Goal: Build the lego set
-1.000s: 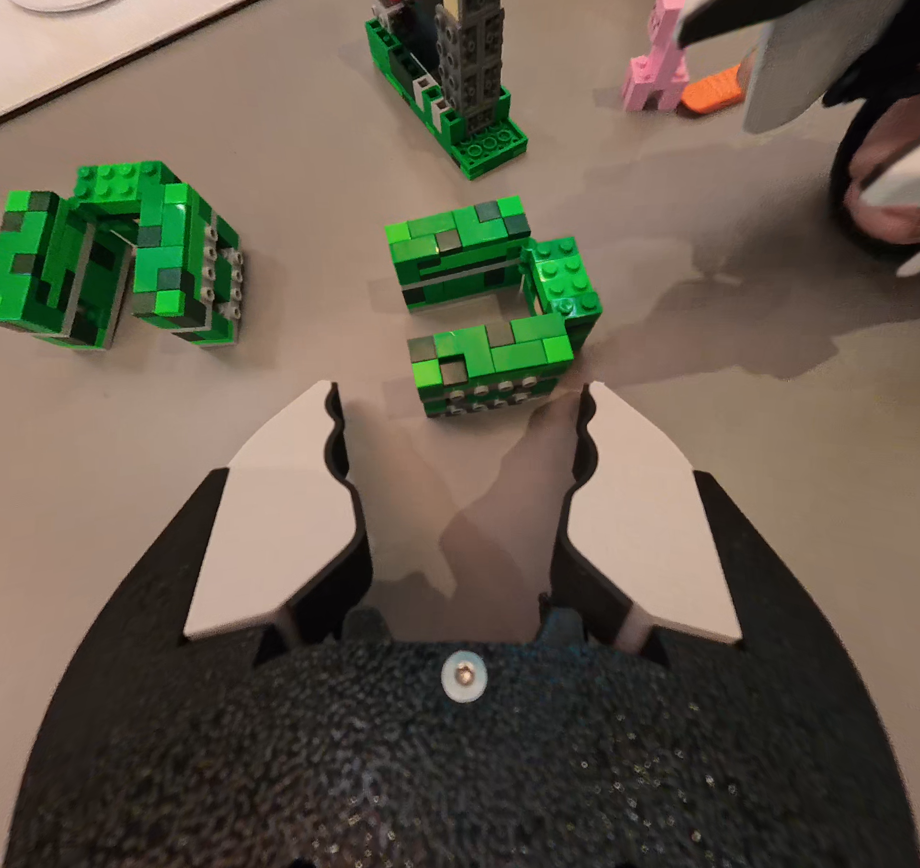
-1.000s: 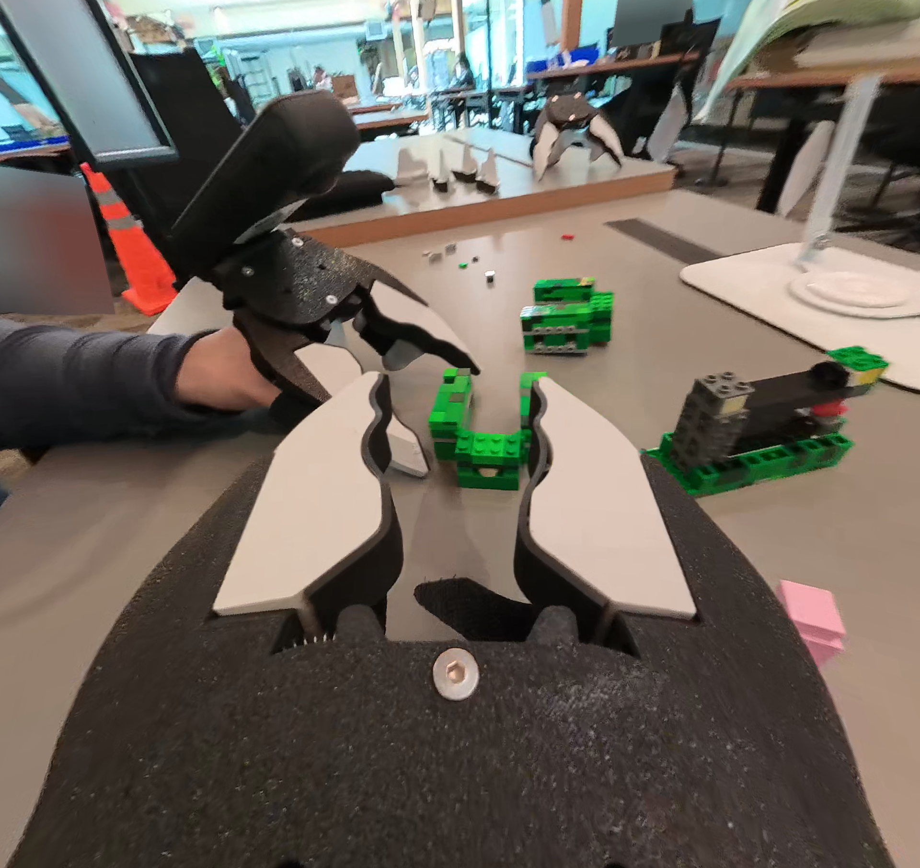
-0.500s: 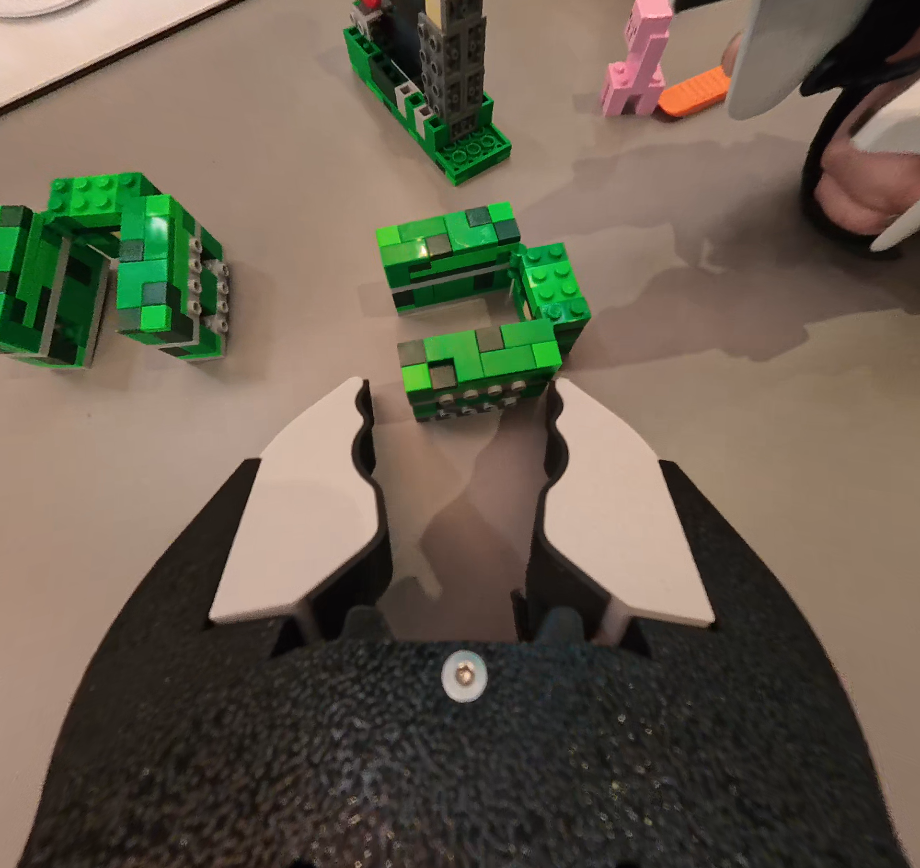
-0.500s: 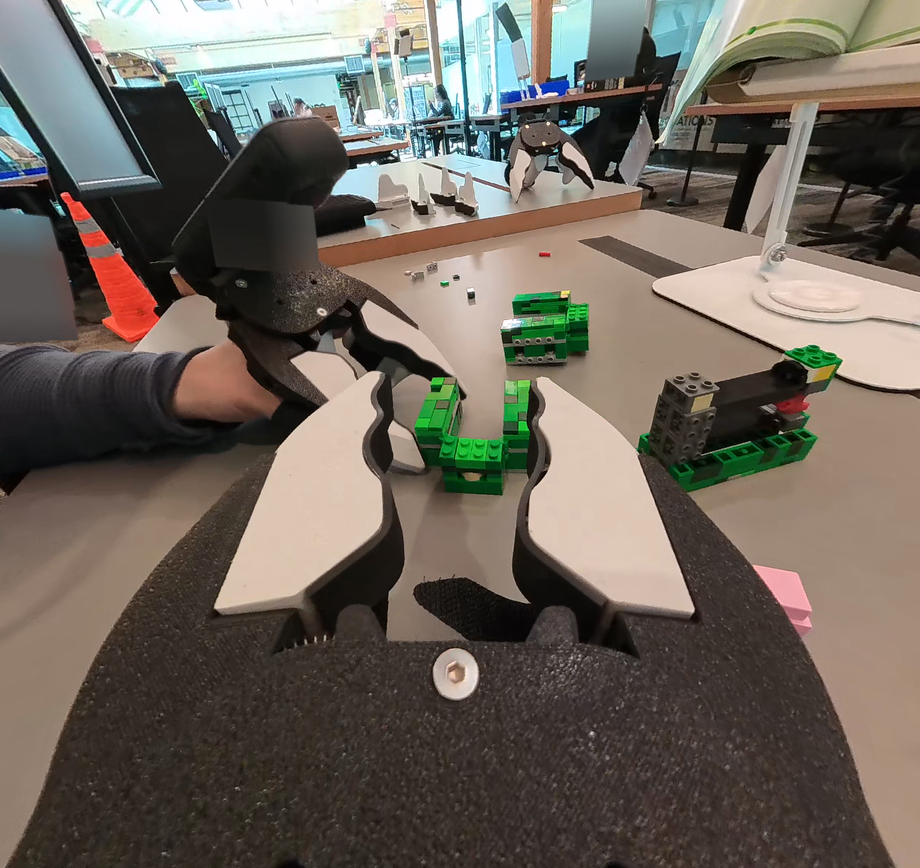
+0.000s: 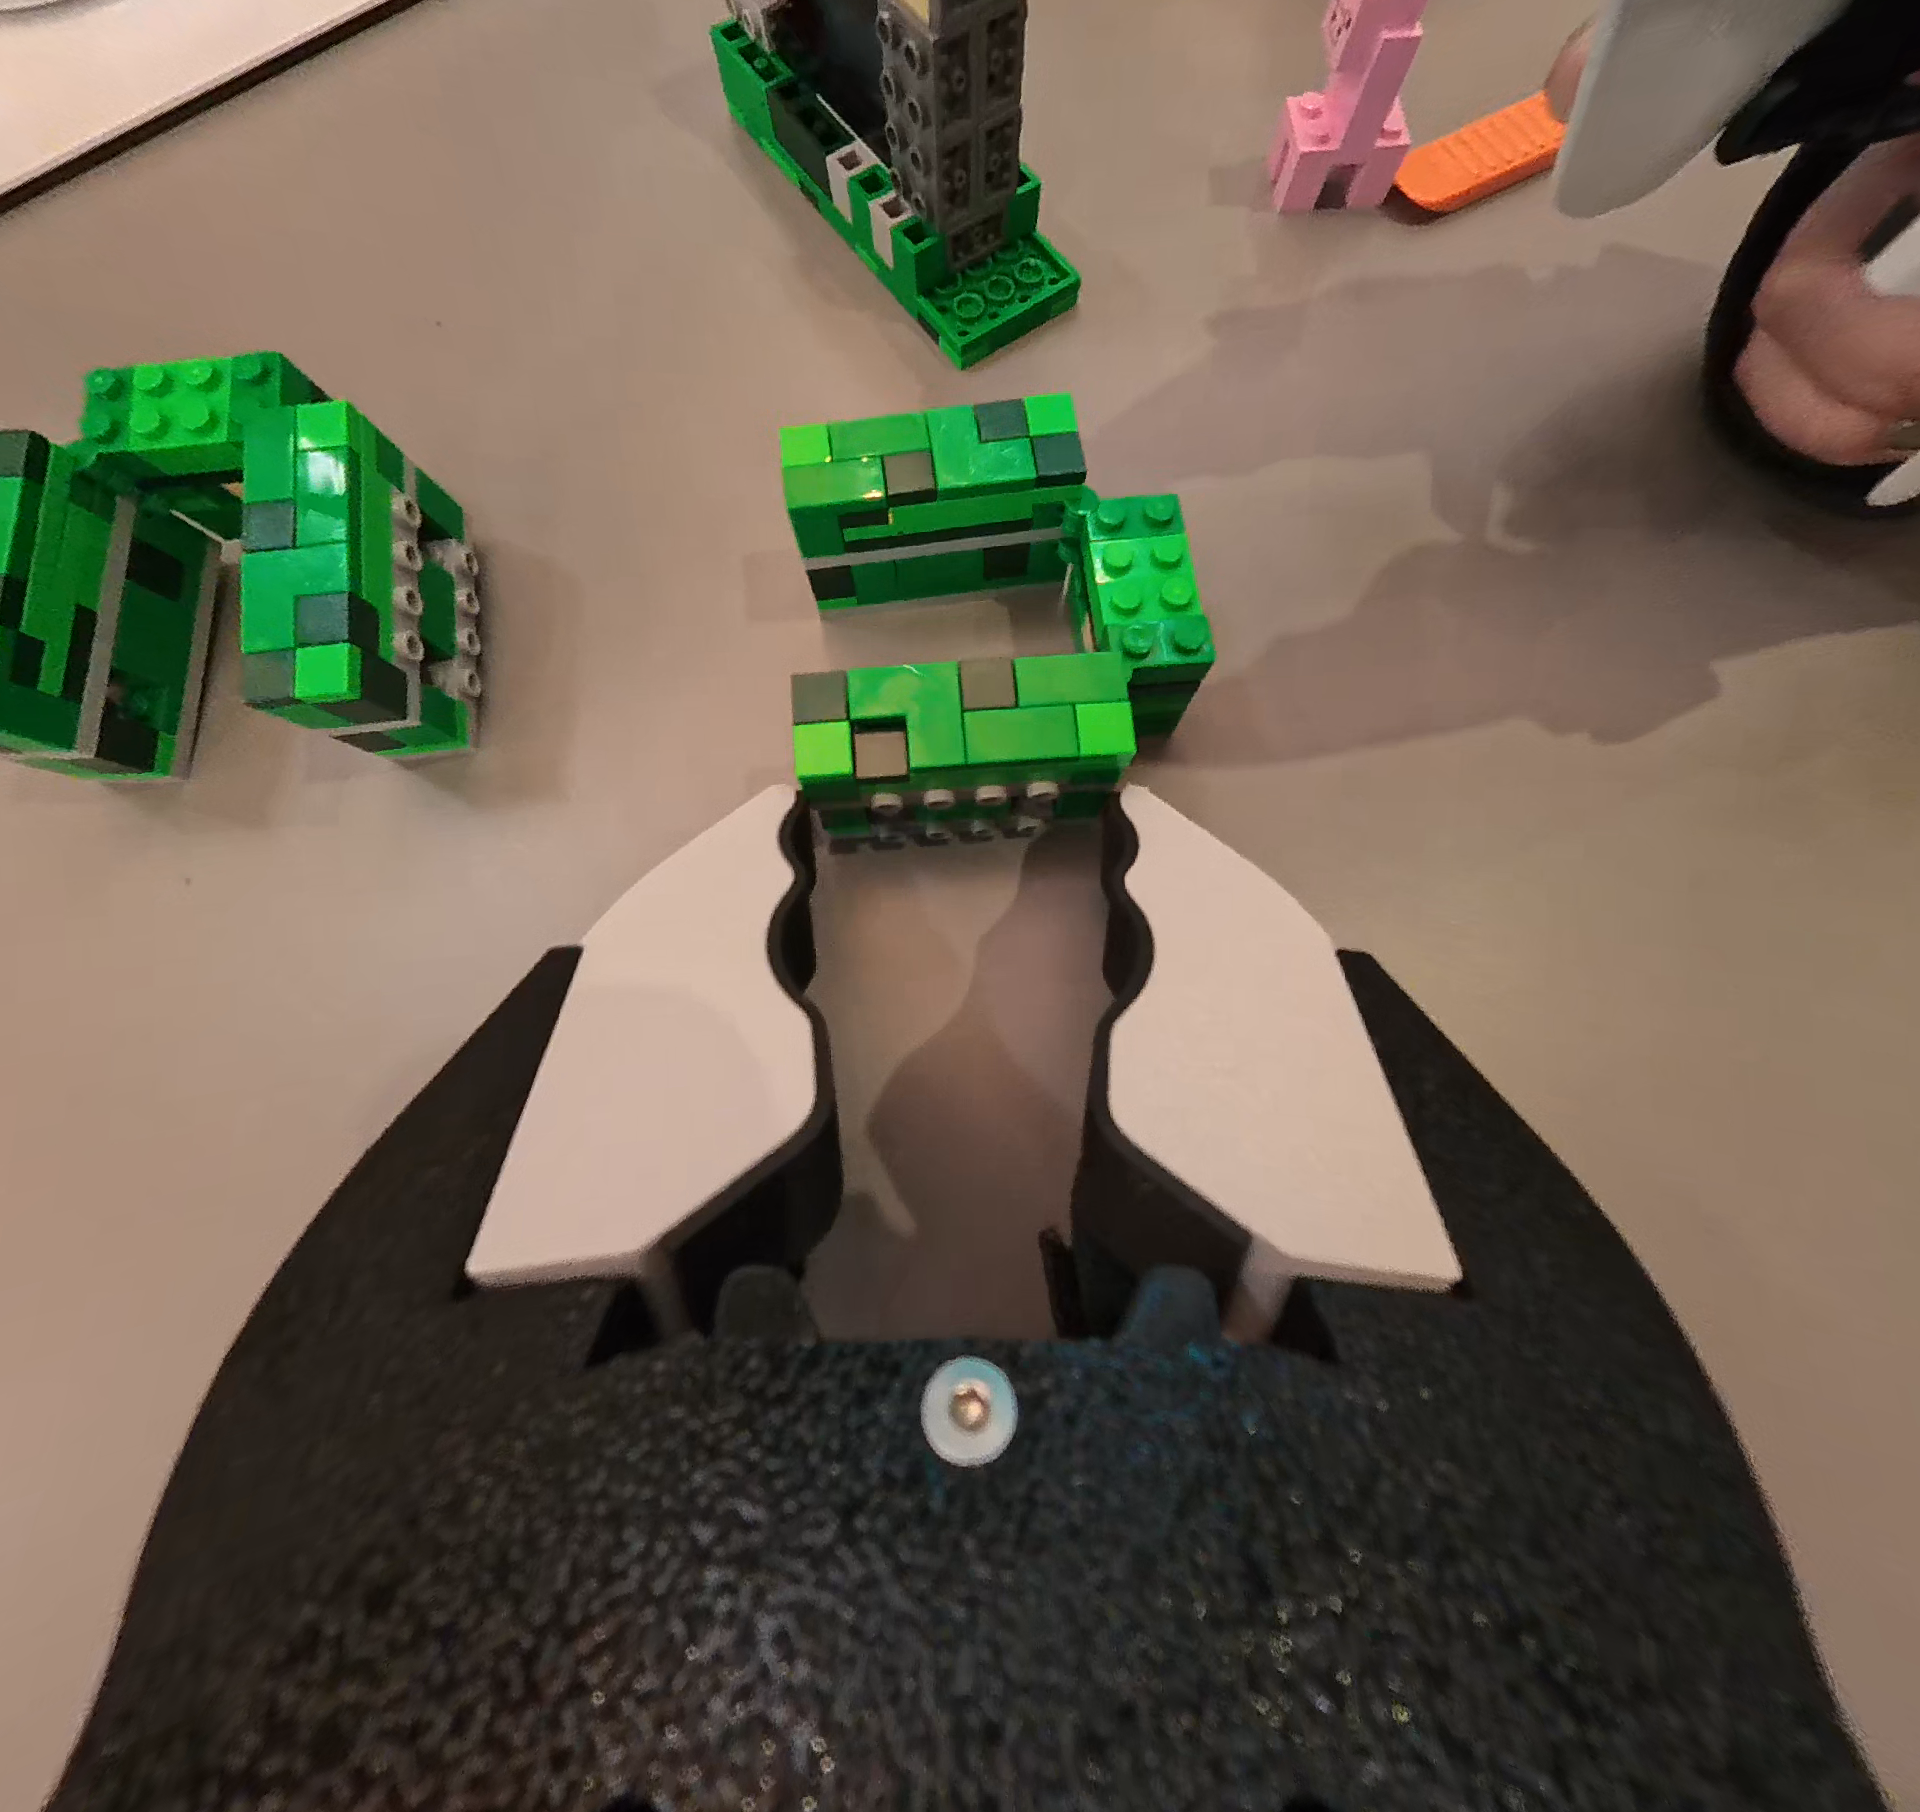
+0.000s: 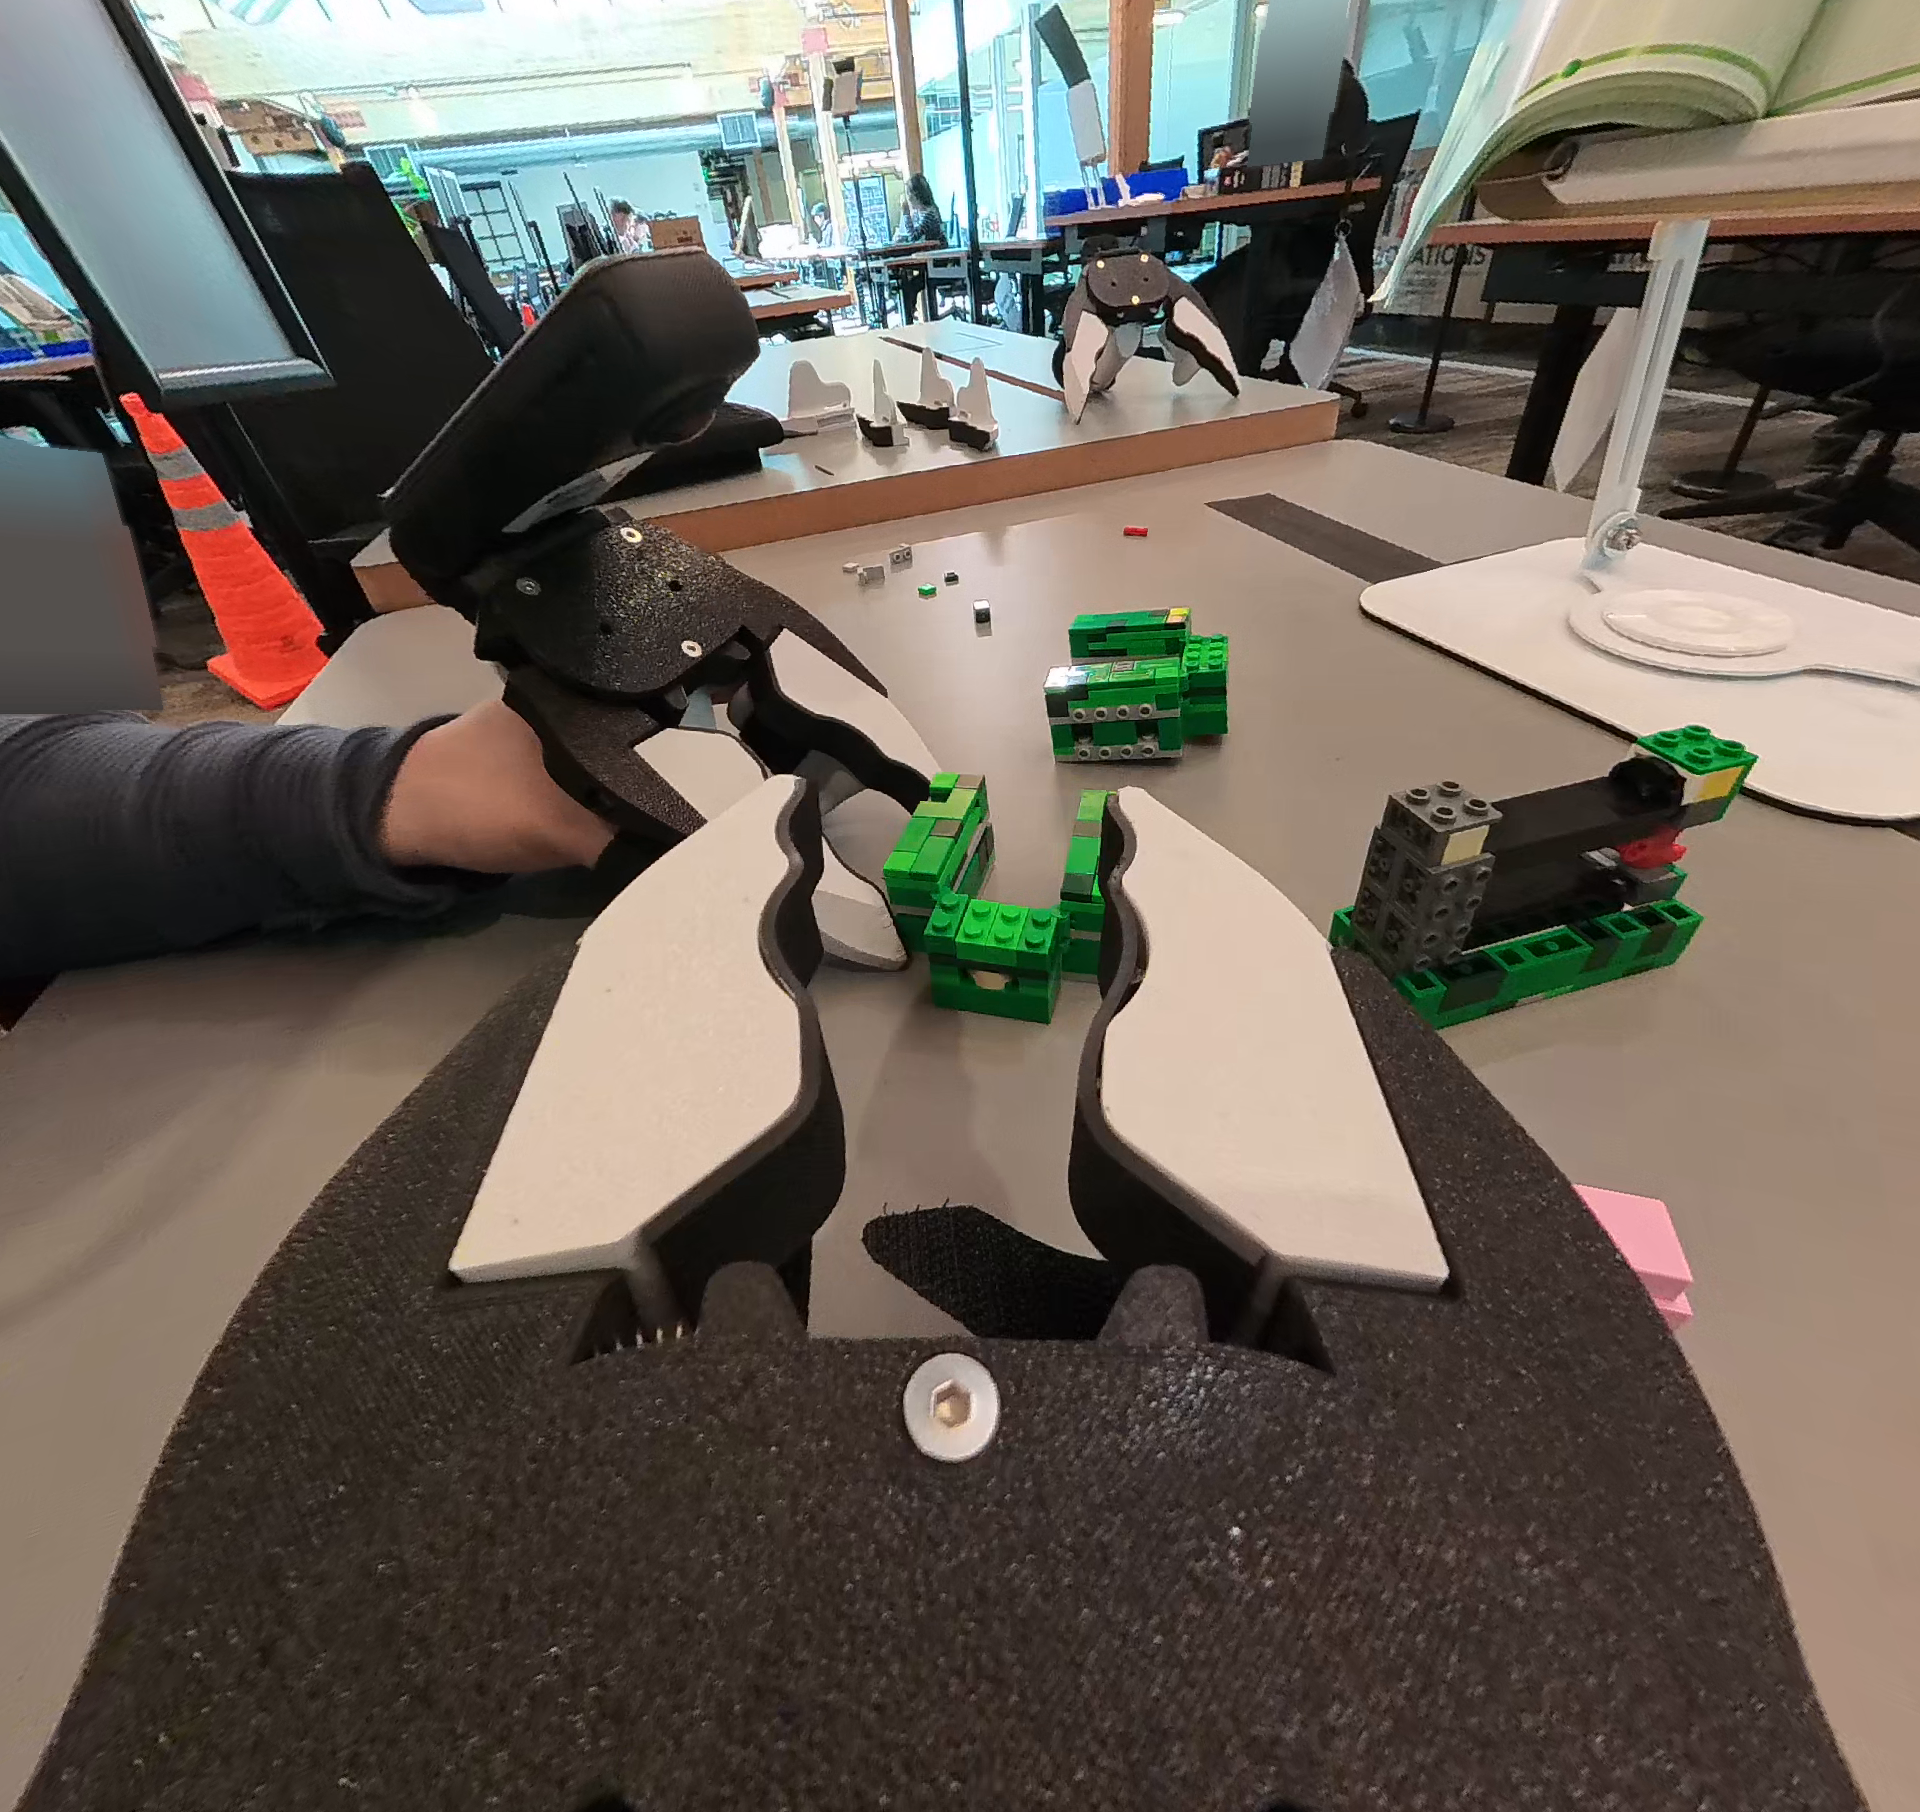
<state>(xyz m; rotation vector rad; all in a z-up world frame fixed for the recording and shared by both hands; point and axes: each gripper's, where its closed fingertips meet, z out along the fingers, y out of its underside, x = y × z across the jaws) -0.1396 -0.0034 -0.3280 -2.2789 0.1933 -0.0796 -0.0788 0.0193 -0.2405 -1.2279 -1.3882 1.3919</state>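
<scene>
Two tongs spread: my left tongs (image 5: 961, 806) bracket U-shaped green build (image 5: 987, 599) on grey counter (image 5: 1455, 879), right tongs (image 6: 951, 827) approx. opposite; open-plan office w/ desks behind.

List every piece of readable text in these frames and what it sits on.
Green U-shaped Lego build: no writing.
Pale sign behind the far desks: large letters, partly cut off; not transcribed here.
Open instruction booklet on its stand: print too small to read.

Open-plan office; desks (image 6: 1195, 204), chairs (image 6: 1299, 256)
</scene>
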